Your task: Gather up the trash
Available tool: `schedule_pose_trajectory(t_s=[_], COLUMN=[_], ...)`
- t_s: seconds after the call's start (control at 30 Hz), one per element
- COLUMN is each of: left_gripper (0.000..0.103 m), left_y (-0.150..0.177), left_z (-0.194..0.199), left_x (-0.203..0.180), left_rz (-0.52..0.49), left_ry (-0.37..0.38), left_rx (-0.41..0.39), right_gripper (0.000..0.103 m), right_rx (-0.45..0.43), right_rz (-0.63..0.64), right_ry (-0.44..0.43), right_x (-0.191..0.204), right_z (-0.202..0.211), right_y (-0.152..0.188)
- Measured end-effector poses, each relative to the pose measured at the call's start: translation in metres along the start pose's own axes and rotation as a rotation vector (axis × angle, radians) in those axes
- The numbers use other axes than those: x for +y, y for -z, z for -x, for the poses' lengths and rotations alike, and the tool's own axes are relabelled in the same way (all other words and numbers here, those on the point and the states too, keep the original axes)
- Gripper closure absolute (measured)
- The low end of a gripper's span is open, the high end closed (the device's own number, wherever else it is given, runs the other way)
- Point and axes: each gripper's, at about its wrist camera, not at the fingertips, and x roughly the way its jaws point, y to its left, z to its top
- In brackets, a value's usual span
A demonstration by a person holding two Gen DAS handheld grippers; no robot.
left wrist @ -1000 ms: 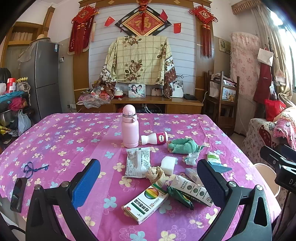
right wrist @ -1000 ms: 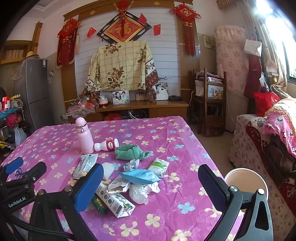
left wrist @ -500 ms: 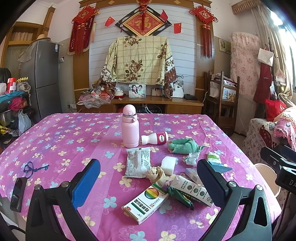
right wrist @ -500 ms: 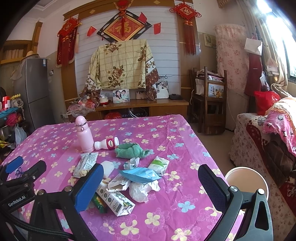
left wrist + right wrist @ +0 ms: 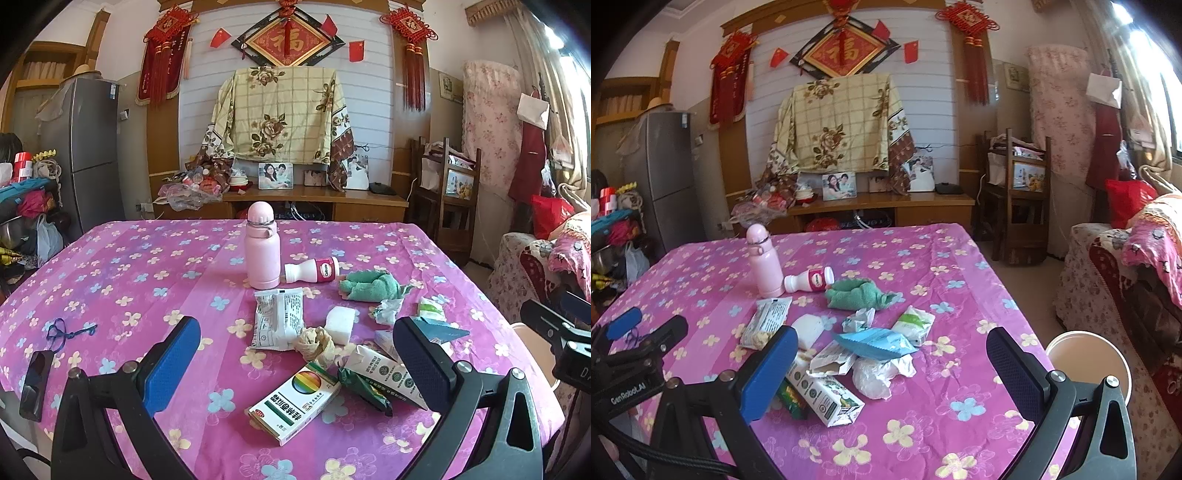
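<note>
Litter lies scattered on the purple flowered tablecloth (image 5: 147, 266): a rainbow-printed box (image 5: 295, 402), a white carton (image 5: 384, 373), a crumpled brown paper (image 5: 314, 341), a snack packet (image 5: 279, 321), a blue wrapper (image 5: 875, 343), a crumpled plastic bag (image 5: 875, 374) and a green-white pouch (image 5: 913, 325). My left gripper (image 5: 295, 369) is open above the near edge, with the rainbow-printed box between its blue pads. My right gripper (image 5: 886, 373) is open too, hovering over the plastic bag. A round bin (image 5: 1087, 363) stands on the floor right of the table.
A pink flask (image 5: 261, 251) stands upright mid-table beside a lying white-and-red bottle (image 5: 314, 270) and a green cloth (image 5: 371, 286). A white sponge (image 5: 340, 325) sits among the litter. A dark phone (image 5: 33, 384) lies at the left edge. A sofa (image 5: 1137, 280) is to the right.
The right wrist view has shifted slightly, so the table items sit a little further right and lower in frame. The left gripper is unchanged.
</note>
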Motion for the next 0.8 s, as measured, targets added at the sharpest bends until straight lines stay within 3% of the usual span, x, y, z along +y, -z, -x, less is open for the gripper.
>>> schedule_pose_trajectory(t_s=[0.5,0.8], left_gripper=[0.0,0.0], left_y=[0.014,0.041], left_z=[-0.022,-0.043], left_x=[0.007,0.024], left_rz=[-0.008,-0.081], left_ry=[-0.003,0.021], left_rx=[0.074,0.198], right_gripper=[0.0,0.0], right_rx=[0.169,0.271], right_rz=[0.043,0.138], right_ry=[-0.054,-0.057], right_x=[0.008,0.009], right_z=[-0.036,-0.059], right_y=[0.017,0.03])
